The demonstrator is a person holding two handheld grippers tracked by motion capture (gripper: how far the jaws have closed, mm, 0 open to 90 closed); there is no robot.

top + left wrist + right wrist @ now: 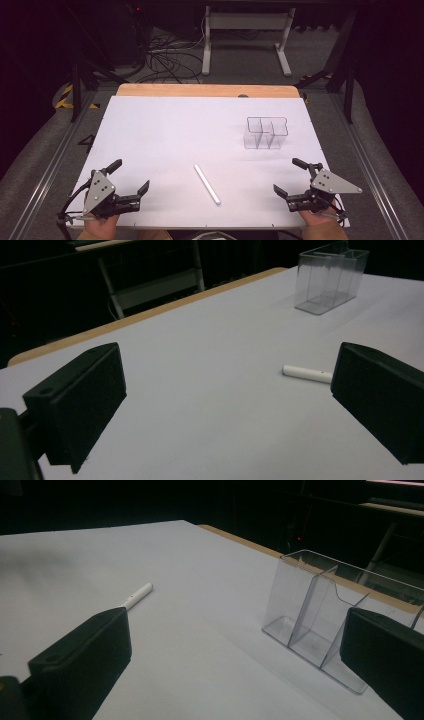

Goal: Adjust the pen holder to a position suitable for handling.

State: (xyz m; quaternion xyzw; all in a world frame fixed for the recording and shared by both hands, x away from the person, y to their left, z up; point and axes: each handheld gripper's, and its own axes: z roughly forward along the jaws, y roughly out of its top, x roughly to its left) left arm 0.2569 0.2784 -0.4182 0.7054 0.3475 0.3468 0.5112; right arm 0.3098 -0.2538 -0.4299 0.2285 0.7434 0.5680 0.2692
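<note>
One white stick (pixel 207 184) | one clear organizer (pixel 266 133) | two claws: left (pixel 131 176), right (pixel 291 176), both wide, empty

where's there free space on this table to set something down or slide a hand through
Most of the white table is bare: the whole left half beyond the left gripper, and the far strip behind the clear organizer. A hand can pass between the white pen and the organizer. Tightest is the right side, between the organizer and the right gripper. Both grippers are open and hold nothing.

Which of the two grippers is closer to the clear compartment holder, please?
The right gripper: the clear holder stands just beyond it on the table's right side, while the left gripper sits across the white pen.
</note>
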